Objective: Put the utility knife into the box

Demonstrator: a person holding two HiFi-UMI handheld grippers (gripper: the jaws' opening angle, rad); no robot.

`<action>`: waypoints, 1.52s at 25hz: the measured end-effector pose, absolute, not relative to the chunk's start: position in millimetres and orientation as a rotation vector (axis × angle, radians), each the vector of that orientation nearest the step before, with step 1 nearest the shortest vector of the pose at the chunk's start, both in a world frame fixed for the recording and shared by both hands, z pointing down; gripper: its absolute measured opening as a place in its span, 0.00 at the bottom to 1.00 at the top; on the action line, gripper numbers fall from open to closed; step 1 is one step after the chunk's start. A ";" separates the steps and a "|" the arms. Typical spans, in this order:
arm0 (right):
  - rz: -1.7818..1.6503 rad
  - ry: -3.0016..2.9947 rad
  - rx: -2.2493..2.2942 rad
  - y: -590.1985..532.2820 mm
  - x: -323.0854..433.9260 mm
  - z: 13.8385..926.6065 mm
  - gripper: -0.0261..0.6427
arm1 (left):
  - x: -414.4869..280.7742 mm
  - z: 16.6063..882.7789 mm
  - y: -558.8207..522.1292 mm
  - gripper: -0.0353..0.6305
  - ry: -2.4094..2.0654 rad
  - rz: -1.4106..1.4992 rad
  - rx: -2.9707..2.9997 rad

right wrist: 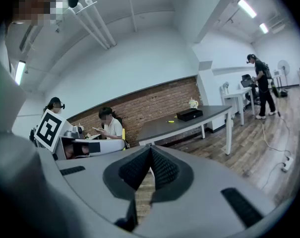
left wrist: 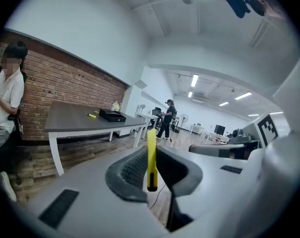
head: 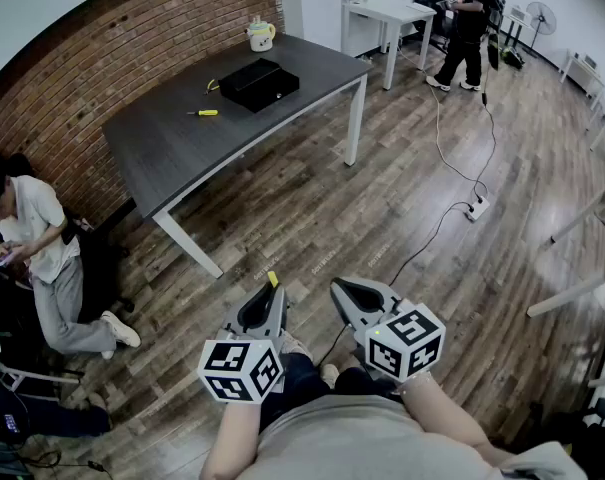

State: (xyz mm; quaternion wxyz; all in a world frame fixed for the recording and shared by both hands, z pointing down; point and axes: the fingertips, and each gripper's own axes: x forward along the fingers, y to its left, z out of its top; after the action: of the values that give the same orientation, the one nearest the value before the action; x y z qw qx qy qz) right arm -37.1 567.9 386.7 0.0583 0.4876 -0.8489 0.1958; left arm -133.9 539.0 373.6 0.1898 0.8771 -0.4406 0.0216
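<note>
My left gripper (head: 271, 288) is shut on a thin yellow utility knife (left wrist: 151, 157), whose end sticks up between the pads; its yellow tip (head: 273, 279) shows in the head view. My right gripper (head: 344, 290) is shut with nothing in it, pads (right wrist: 157, 166) pressed together. Both are held low over the wooden floor, well short of the dark table (head: 172, 153). The black box (head: 259, 83) lies on the table's far end. It also shows as the box (left wrist: 112, 115) in the left gripper view and the box (right wrist: 189, 114) in the right one. Another yellow tool (head: 204, 113) lies near it.
A pale teapot (head: 260, 34) stands behind the box. A seated person (head: 42, 248) is at the brick wall on the left. Another person (head: 469, 28) stands by a white desk (head: 392, 13). A cable runs across the floor to a power strip (head: 476, 206).
</note>
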 end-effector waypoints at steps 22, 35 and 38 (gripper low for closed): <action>0.496 -2.597 1.557 550.1 -9.8 366.3 0.05 | -122.1 359.6 519.9 0.15 -1.252 0.069 2.521; 0.499 -2.550 1.621 460.5 -0.9 368.1 0.05 | -137.0 357.2 421.8 0.15 -1.287 0.033 2.504; 0.492 -2.534 1.635 423.6 -0.3 366.4 0.05 | -142.3 355.2 381.6 0.15 -1.288 0.011 2.498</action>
State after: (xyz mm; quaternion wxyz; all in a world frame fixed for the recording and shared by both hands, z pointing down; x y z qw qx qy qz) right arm -0.3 423.6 366.4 0.0428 0.5347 -0.8285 0.1609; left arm -142.3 381.6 355.2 0.1648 0.8766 -0.4521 0.0040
